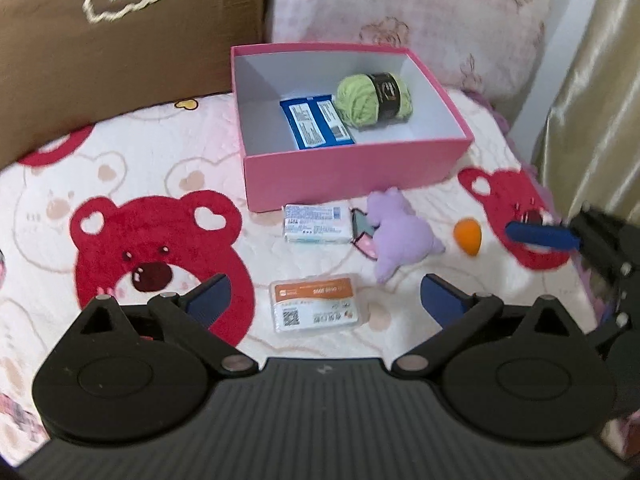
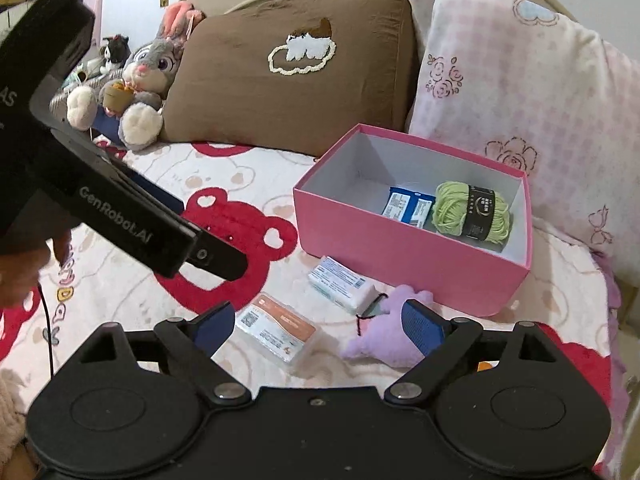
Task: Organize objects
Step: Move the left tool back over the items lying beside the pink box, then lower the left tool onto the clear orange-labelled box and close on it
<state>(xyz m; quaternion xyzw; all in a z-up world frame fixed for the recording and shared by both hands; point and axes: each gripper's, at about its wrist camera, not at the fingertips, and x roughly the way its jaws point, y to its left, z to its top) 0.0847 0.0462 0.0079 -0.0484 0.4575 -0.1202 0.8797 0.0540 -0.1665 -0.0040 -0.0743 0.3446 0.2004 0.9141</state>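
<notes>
A pink box (image 1: 352, 168) (image 2: 400, 256) stands open on the bed and holds a green yarn ball (image 1: 370, 98) (image 2: 472, 214) and a blue packet (image 1: 316, 122) (image 2: 406, 206). In front of it lie a white tissue pack (image 1: 318, 224) (image 2: 344, 282), a purple plush (image 1: 400, 236) (image 2: 384, 336), an orange egg-shaped sponge (image 1: 469, 236) and an orange-and-white card pack (image 1: 316, 306) (image 2: 278, 330). My left gripper (image 1: 324, 300) is open and empty above the card pack. My right gripper (image 2: 320, 326) is open and empty, its right finger over the purple plush.
The bed cover (image 1: 120, 184) has red bear prints. A brown pillow (image 2: 296, 68) and a pink floral pillow (image 2: 520, 92) lie behind the box. A grey rabbit plush (image 2: 136, 88) sits at the far left. A curtain (image 1: 600, 80) hangs at the right.
</notes>
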